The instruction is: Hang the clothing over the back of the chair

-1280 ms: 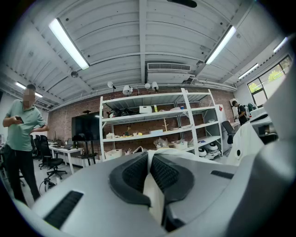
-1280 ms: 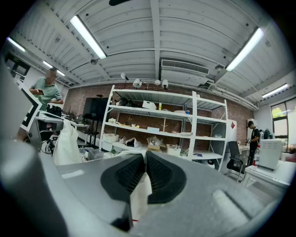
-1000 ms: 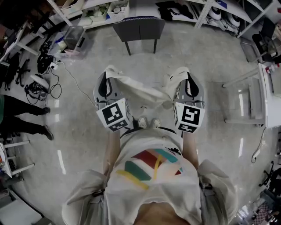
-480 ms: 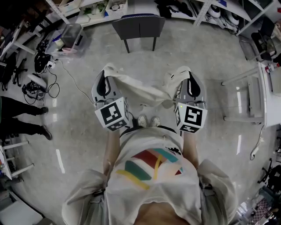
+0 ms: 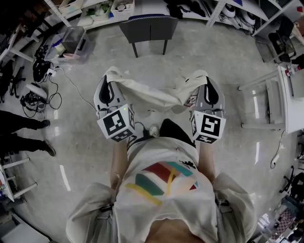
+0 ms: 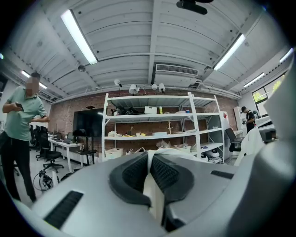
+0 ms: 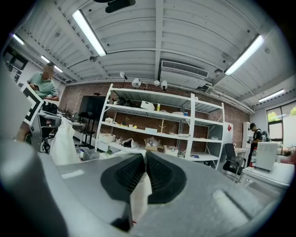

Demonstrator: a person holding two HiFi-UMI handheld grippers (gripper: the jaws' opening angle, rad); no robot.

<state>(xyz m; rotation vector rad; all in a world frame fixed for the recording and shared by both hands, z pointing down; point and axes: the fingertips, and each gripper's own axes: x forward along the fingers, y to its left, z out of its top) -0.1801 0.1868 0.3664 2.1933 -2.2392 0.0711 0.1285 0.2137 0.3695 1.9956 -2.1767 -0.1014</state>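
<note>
A cream-white piece of clothing (image 5: pixel 151 96) hangs stretched between my two grippers in the head view. My left gripper (image 5: pixel 110 79) is shut on its left end, and white cloth (image 6: pixel 152 199) shows pinched between the dark pads. My right gripper (image 5: pixel 203 80) is shut on the right end, where cloth (image 7: pixel 138 196) again sits between the pads. The dark grey chair (image 5: pixel 149 29) stands ahead on the floor, its back toward me, some way beyond the garment. Both grippers point level, toward the shelves.
White shelving (image 5: pixel 102 10) with bins runs behind the chair. A clear plastic box (image 5: pixel 73 40) and cables (image 5: pixel 42 85) lie at the left. A white table frame (image 5: pixel 270 99) stands at the right. A person (image 6: pixel 21 134) stands to the left.
Both grippers and the garment have shifted slightly forward toward the chair. My body has moved forward; one leg now steps out where both shoes showed before.
</note>
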